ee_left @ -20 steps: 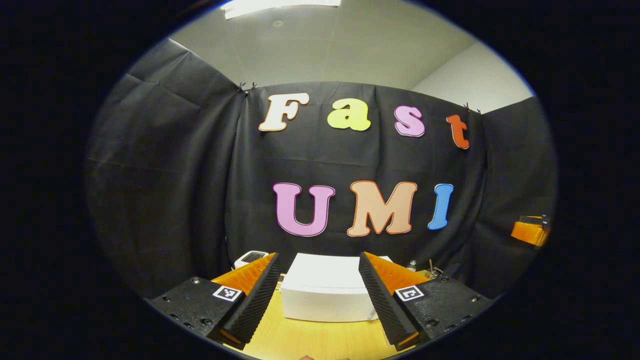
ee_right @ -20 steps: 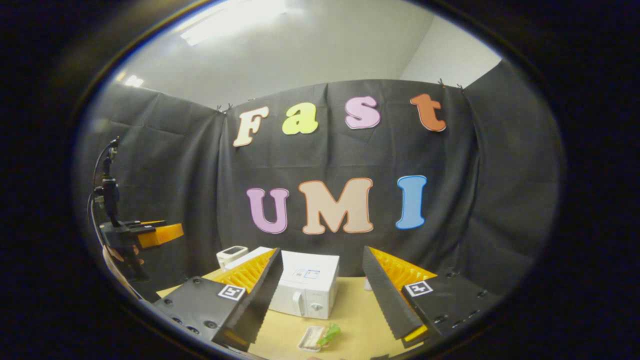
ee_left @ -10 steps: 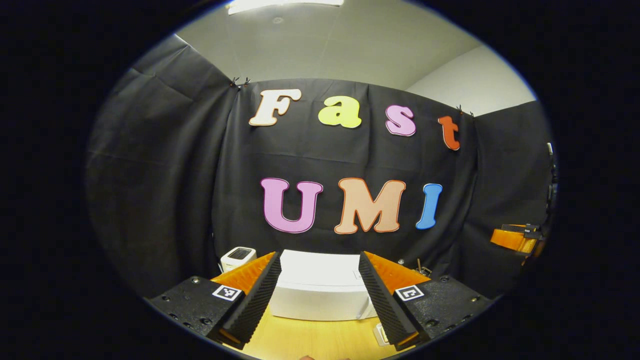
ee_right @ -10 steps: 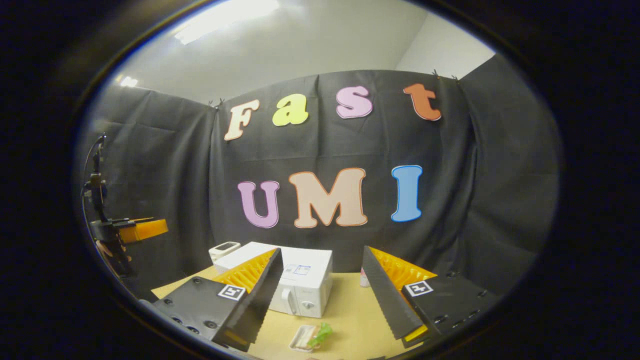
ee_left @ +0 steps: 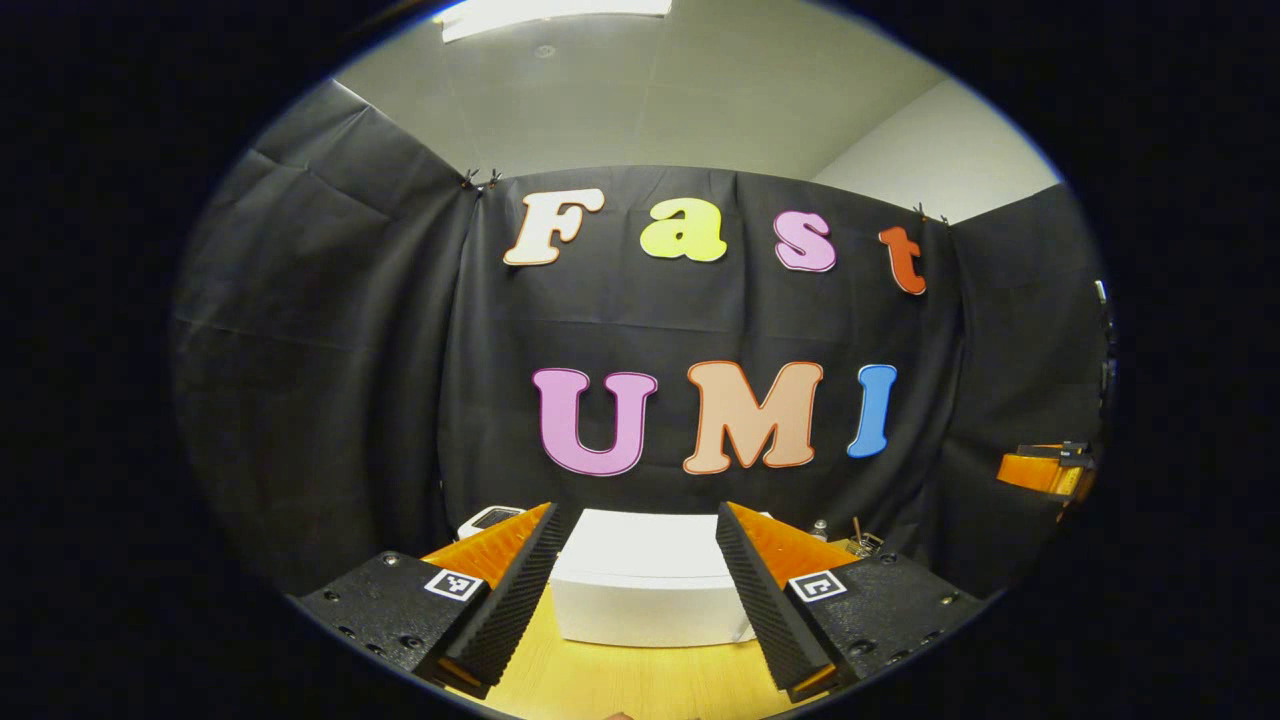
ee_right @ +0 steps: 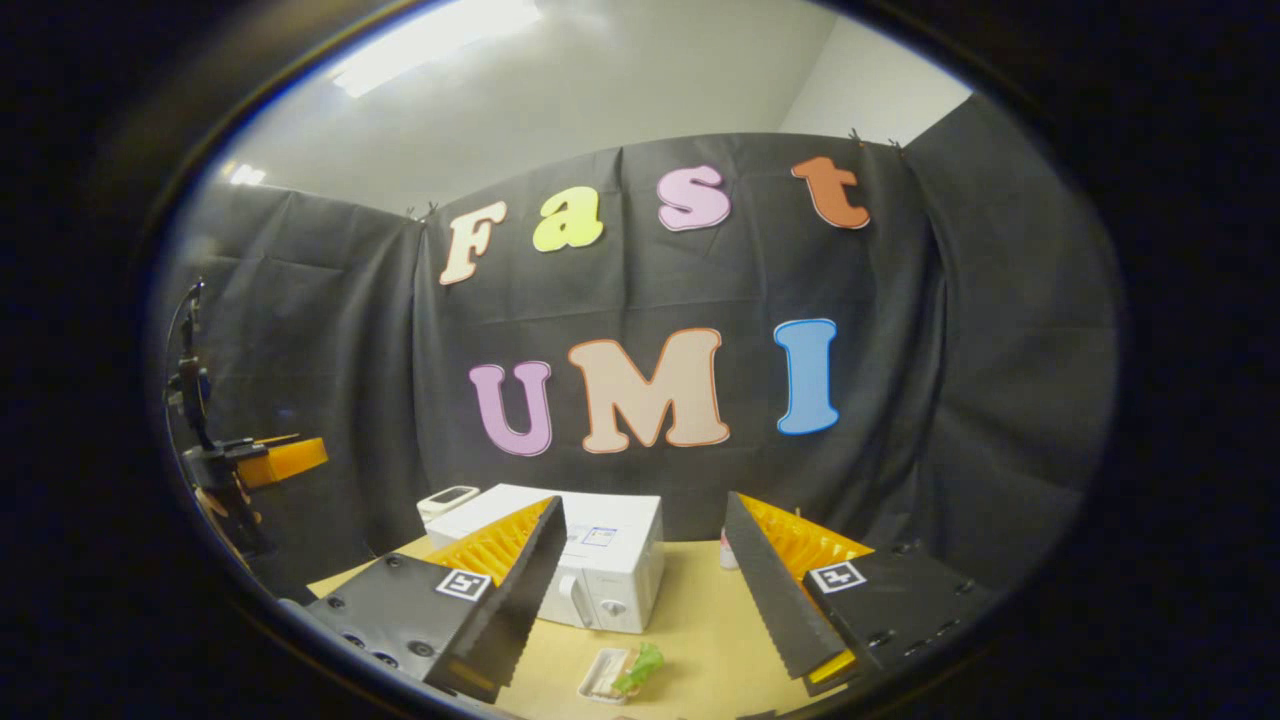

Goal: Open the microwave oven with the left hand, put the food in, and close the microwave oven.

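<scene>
Approach step: microwave point(ee_right: 600, 575) door shut, food point(ee_right: 620, 673) before it. Left gripper point(ee_left: 635, 590) and right gripper point(ee_right: 640, 590) both wide open, empty. Next: left to door handle point(ee_right: 578, 600).

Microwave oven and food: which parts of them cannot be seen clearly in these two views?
- Left gripper view: the microwave oven shows its top and one plain side; both sides are cut by the left gripper fingers.
- Right gripper view: its left part is hidden behind a right gripper finger.
- Right gripper view: the food is too small to identify.
</scene>
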A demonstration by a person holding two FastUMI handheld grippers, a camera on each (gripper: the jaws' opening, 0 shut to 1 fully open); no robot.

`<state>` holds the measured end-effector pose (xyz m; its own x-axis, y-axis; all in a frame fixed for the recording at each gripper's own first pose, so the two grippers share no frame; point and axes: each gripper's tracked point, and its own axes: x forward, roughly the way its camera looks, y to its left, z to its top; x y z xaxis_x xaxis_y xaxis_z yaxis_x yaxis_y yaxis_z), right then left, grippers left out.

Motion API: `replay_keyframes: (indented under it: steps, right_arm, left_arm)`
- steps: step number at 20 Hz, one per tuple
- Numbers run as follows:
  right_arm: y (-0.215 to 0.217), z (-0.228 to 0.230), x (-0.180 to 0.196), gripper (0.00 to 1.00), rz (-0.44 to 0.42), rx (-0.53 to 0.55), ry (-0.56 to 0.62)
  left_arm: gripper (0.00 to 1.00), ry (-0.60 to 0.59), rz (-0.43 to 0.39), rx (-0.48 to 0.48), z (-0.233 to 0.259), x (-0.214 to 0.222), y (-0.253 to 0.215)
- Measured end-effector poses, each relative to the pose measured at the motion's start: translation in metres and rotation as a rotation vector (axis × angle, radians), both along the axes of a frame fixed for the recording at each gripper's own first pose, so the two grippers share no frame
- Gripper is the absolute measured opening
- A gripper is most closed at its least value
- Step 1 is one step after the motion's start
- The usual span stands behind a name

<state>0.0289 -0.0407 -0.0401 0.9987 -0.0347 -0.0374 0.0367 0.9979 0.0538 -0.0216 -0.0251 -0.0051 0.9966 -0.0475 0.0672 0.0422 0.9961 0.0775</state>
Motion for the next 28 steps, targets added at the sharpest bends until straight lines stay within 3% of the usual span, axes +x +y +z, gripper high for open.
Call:
replay_keyframes:
  steps: [3,4,6,7,8,9,11,12,14,15,22,28]
  right_arm:
    - [-0.007,-0.003,-0.007,0.99,-0.005,0.013,-0.005]
    - [-0.009,-0.004,-0.009,0.91,-0.006,0.011,-0.007]
    - [-0.015,-0.009,-0.012,0.91,-0.015,0.0,-0.003]
    - [-0.019,-0.011,-0.015,0.99,-0.021,-0.004,-0.001]
    - [-0.021,-0.011,-0.017,0.99,-0.023,-0.005,0.0]
    - [-0.021,-0.011,-0.019,0.91,-0.022,-0.003,-0.004]
    - [-0.023,-0.007,-0.021,0.92,-0.025,0.006,-0.021]
    - [-0.024,-0.003,-0.023,0.99,-0.031,0.01,-0.031]
    - [-0.027,0.006,-0.027,0.99,-0.042,0.019,-0.059]
    - [-0.027,0.008,-0.029,0.91,-0.045,0.021,-0.065]
    - [-0.024,0.002,-0.032,0.91,-0.051,-0.007,-0.035]
    - [-0.02,0.0,-0.036,0.91,-0.036,-0.021,-0.025]
  left_arm:
    - [0.95,0.023,-0.071,0.006,-0.033,-0.005,-0.017]
    - [0.95,0.04,-0.095,0.006,-0.048,-0.006,-0.023]
    - [0.92,0.08,-0.141,0.007,-0.082,-0.008,-0.032]
    - [0.95,0.093,-0.16,0.008,-0.096,-0.007,-0.036]
    - [0.96,0.092,-0.176,0.007,-0.109,-0.006,-0.039]
    - [0.96,0.089,-0.191,0.01,-0.122,-0.004,-0.043]
    - [0.96,0.099,-0.201,0.009,-0.153,0.007,-0.048]
    - [0.96,0.104,-0.211,0.0,-0.17,0.012,-0.052]
    - [0.96,0.112,-0.235,-0.033,-0.197,0.021,-0.061]
    - [0.96,0.121,-0.245,-0.048,-0.211,0.028,-0.066]
    - [0.91,0.124,-0.289,0.053,-0.307,0.082,-0.099]
    - [0.87,0.165,-0.3,0.016,-0.356,0.113,-0.121]
